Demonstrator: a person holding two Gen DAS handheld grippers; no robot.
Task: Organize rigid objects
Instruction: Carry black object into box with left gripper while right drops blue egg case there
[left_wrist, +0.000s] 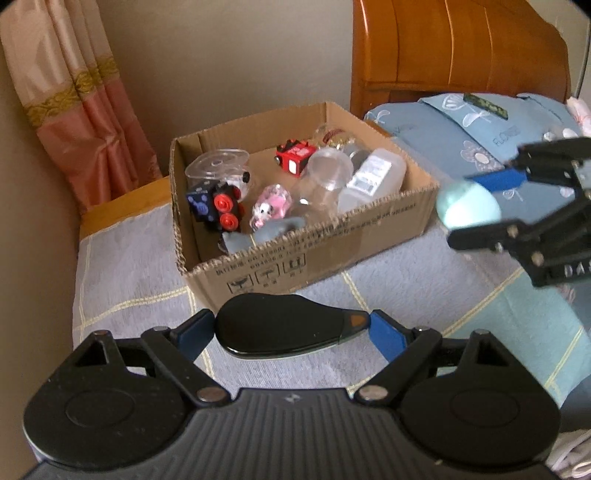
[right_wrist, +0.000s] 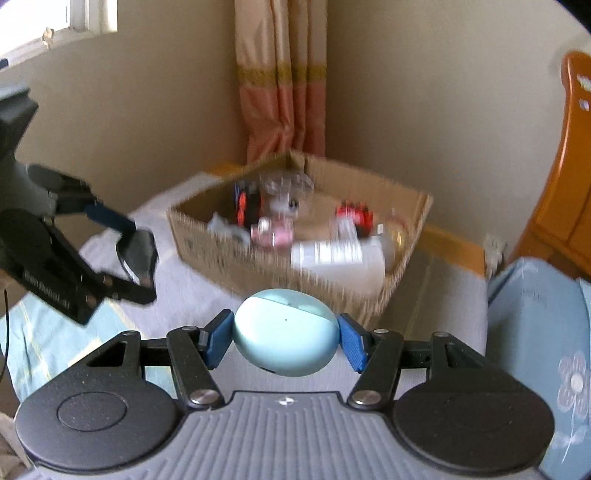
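Observation:
My left gripper (left_wrist: 291, 326) is shut on a flat black teardrop-shaped case (left_wrist: 280, 325), held above the bedspread just in front of the cardboard box (left_wrist: 332, 243). My right gripper (right_wrist: 286, 338) is shut on a pale mint egg-shaped case (right_wrist: 286, 332), lifted off the bed short of the box (right_wrist: 221, 251). In the left wrist view the right gripper (left_wrist: 480, 205) and its mint case (left_wrist: 467, 205) hang at the box's right. In the right wrist view the left gripper (right_wrist: 138, 254) carries the black case (right_wrist: 136, 254) at the left. The box holds toy cubes, clear lids and a plastic bottle.
The box stands on a grey checked bedspread (left_wrist: 129, 280) near a wall corner with a pink curtain (left_wrist: 77, 110). Blue floral pillows (left_wrist: 480, 125) lie at the right, before a wooden headboard (left_wrist: 461, 48). A wooden bed edge (left_wrist: 122, 201) runs behind the box.

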